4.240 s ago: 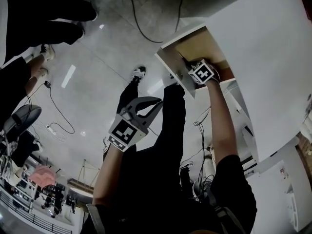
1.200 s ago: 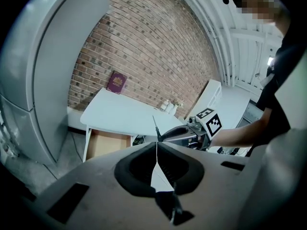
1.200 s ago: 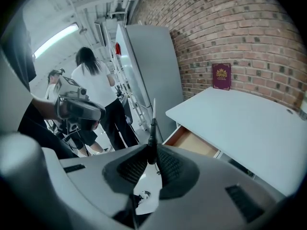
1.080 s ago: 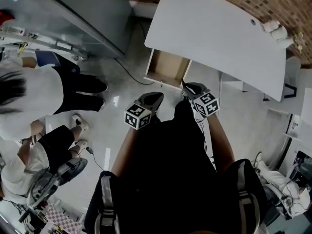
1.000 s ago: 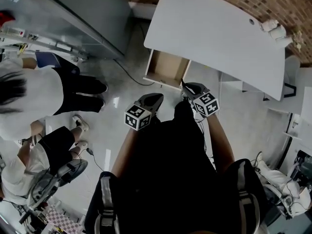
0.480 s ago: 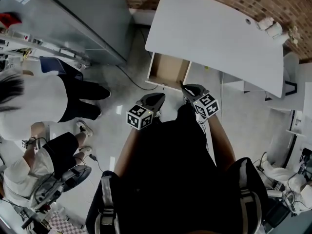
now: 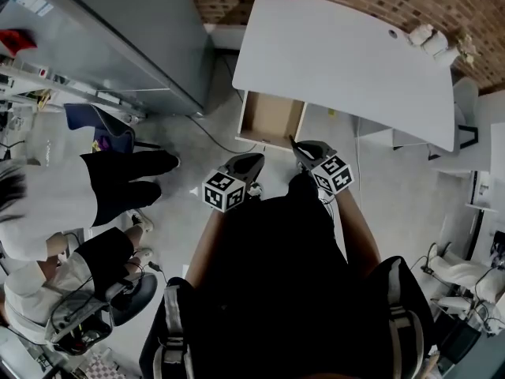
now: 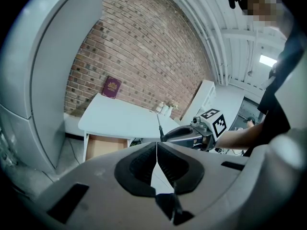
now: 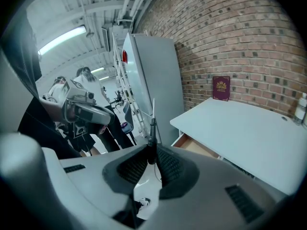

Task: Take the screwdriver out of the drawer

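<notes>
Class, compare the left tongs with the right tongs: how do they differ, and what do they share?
The left tongs are shut with nothing between them; the right tongs are shut on the screwdriver, whose shaft sticks out past their tips. In the head view the left tongs angle rightward, the right tongs leftward. Both are closed, in front of the open drawer.

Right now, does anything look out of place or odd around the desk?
Only the drawer under the white desk: it hangs open and looks empty. The screwdriver is out of it, clamped in the right gripper with its shaft pointing away. Nothing looks spilled or damaged.
</notes>
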Demonstrator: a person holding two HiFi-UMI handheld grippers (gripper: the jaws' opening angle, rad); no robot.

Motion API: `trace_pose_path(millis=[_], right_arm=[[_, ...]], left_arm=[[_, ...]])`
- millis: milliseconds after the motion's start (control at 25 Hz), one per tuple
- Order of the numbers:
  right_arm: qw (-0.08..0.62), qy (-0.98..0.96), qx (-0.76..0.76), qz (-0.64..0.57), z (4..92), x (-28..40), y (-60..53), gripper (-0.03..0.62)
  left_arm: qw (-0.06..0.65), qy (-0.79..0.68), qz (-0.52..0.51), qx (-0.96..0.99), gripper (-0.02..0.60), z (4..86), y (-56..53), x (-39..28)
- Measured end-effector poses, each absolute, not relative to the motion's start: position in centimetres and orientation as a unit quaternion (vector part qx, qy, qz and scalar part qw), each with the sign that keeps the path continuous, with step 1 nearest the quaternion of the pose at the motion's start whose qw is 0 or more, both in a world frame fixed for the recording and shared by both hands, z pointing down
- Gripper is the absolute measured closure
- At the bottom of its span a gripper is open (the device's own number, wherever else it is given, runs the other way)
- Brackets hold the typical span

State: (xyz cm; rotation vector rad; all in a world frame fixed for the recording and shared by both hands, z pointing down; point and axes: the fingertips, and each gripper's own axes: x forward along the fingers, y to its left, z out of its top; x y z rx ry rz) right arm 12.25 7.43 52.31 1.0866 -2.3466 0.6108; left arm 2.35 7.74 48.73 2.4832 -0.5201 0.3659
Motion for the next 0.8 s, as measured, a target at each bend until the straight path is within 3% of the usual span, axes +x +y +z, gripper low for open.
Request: trace_pose_path(millis=[800], right_arm=[[0.237, -0.854, 0.407, 0.220, 51.8, 12.0, 7.0, 0.482]], left_arm=[[0.286, -0.186, 0.128, 0.931, 0.565, 48.5, 6.4, 2.2]])
